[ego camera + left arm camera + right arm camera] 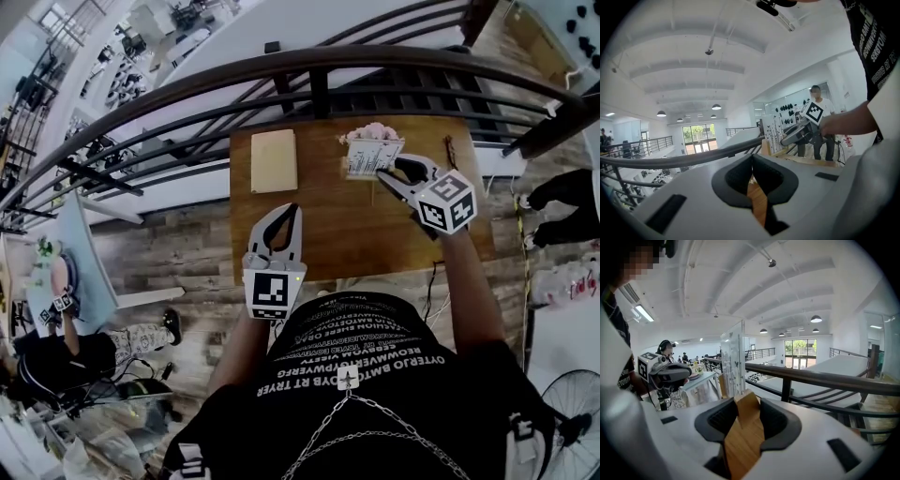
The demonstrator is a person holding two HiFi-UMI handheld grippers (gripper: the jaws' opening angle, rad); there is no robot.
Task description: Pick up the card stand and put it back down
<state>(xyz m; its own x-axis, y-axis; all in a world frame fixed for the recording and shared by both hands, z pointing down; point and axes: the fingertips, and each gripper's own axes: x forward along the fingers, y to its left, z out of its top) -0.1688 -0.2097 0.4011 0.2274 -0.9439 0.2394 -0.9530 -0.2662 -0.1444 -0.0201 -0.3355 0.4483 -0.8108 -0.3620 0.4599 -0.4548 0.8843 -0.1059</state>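
The card stand [372,155] is a wooden base block [747,409] with an upright clear panel [732,363] printed with small dark figures. It stands at the far right part of the wooden table [328,234]. My right gripper [384,171] is shut on the base, and the block fills the gap between its pads [746,404]. I cannot tell whether the base touches the tabletop. In the left gripper view the stand [774,131] shows beside the right gripper [802,131]. My left gripper [292,210] hovers over the table's near edge, its jaws shut on nothing [752,159].
A tan board [274,160] lies at the table's far left. Pink flowers [373,131] sit just behind the stand, and a thin stick [450,150] lies to its right. A dark curved railing [281,73] runs along the table's far side. A person [562,202] stands to the right.
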